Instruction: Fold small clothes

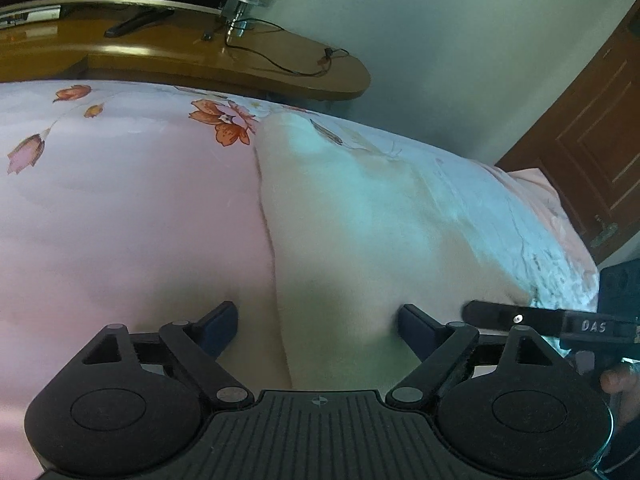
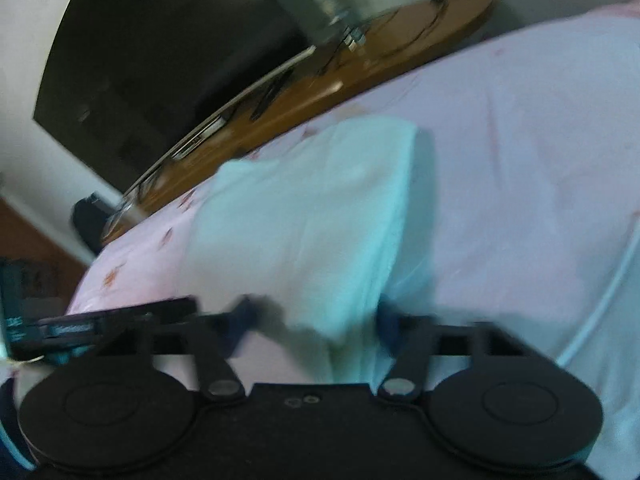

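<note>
Both wrist views close over bed [image 1: 120,208]

The left gripper [image 1: 318,326] hangs over a pale folded cloth [image 1: 360,232] on a bed with a pink floral sheet [image 1: 120,200], fingers [image 1: 222,320] spread wide and clear of the fabric. The right gripper's finger [image 1: 516,318] reaches in from the right edge. A wooden shelf [image 1: 200,60] with a black cable [image 1: 288,66] stands behind.

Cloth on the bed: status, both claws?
Left claw open over cloth, pads clear. Right claw blurred, cloth between jaws, grip unclear. Cloth flat on floral sheet. Nothing in the way.
</note>
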The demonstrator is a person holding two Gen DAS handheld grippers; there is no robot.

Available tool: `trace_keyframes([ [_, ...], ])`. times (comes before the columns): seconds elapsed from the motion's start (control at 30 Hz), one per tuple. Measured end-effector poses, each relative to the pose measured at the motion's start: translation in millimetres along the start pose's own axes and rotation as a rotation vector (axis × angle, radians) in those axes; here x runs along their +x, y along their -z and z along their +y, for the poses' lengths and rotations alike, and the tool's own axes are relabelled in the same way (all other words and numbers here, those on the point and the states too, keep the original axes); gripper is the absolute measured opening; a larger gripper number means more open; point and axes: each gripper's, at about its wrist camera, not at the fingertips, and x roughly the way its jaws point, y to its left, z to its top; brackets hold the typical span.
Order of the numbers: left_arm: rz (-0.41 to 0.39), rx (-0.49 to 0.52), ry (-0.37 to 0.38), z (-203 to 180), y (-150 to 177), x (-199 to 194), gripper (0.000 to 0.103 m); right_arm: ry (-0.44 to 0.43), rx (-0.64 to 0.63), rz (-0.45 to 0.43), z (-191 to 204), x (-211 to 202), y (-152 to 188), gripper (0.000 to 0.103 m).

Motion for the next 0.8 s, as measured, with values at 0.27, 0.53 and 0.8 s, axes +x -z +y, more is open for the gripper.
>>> trace_keyframes([
  [0.27, 0.008, -0.039, 0.071, 7, -5, 4, 0.073, -0.129, 0.154, -0.023, -28, -6, 5, 0.05],
  [0.53, 0.01, -0.039, 0.037, -7, -7, 16, 0.058, -0.091, 0.09, -0.018, -26, -6, 0, 0.045],
  [0.8, -0.05, 0.319, -0.238, -81, -3, 15, 0.036, 0.139, -0.105, -0.081, 20, 7, 6, 0.036],
])
